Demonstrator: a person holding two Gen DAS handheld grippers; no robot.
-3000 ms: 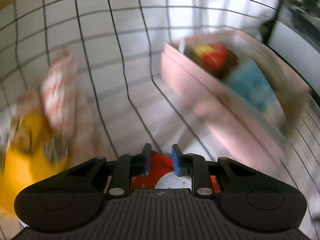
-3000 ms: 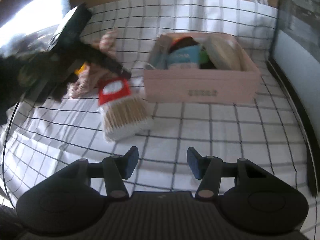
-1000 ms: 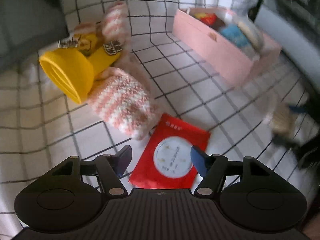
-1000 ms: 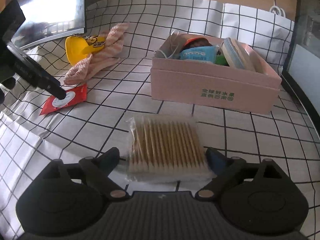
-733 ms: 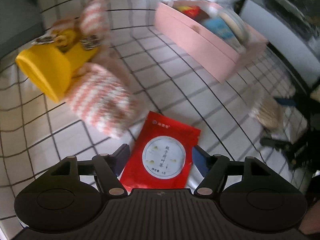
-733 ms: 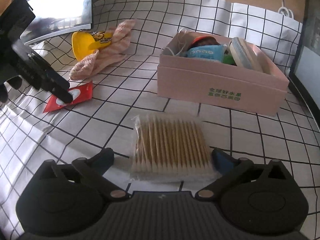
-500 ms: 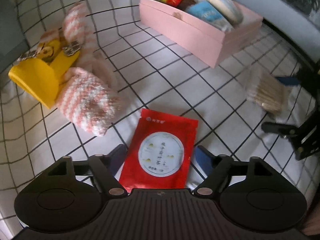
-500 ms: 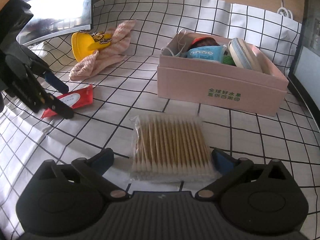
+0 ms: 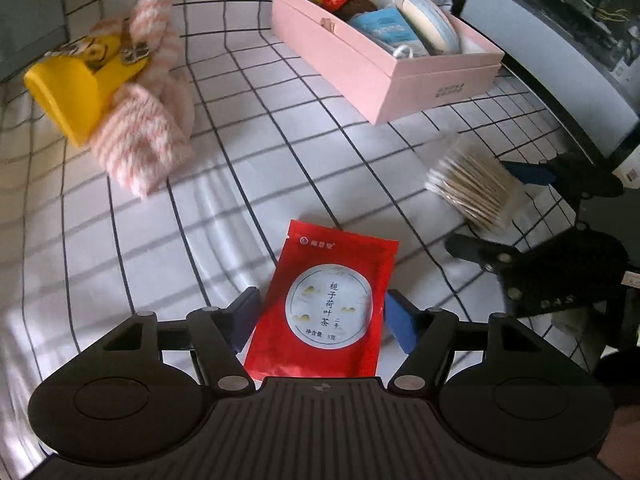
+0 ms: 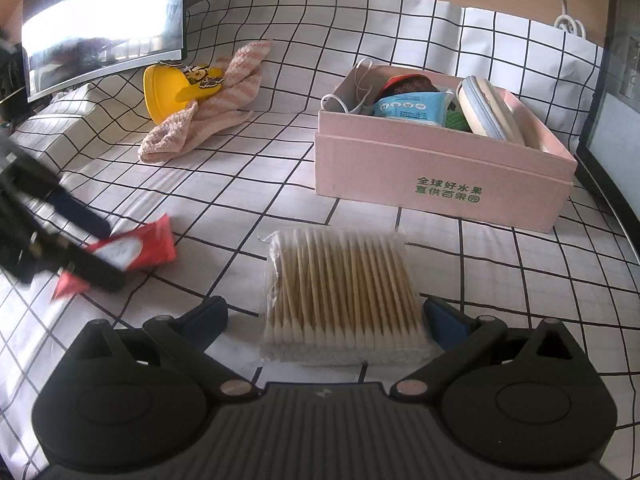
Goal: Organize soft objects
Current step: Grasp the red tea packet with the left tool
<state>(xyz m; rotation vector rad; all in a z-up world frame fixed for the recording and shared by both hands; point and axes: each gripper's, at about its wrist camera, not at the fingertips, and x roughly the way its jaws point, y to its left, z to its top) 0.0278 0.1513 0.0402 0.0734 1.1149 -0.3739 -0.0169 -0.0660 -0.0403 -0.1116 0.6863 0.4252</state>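
Note:
A red tea packet (image 9: 328, 308) lies flat on the checked cloth between the fingers of my left gripper (image 9: 322, 318). The jaws are closing, with a thin gap still on each side. In the right wrist view the left gripper (image 10: 80, 248) straddles the packet (image 10: 140, 248) at the left. My right gripper (image 10: 326, 318) stands wide open around a clear pack of cotton swabs (image 10: 340, 292), pads apart from it. A pink striped towel (image 9: 140, 132) lies beside a yellow cup (image 9: 68, 92). The pink box (image 10: 440, 176) holds several soft items.
A dark monitor (image 10: 100, 20) stands at the back left and a second screen edge (image 9: 560, 80) runs along the right, behind the box. The white checked cloth (image 10: 240, 184) covers the whole surface, with wrinkles near the towel.
The left gripper slid across the cloth toward the right gripper, widened, then narrowed around the red packet, which now lies between its fingers. The right gripper stayed around the swab pack and opened slightly.

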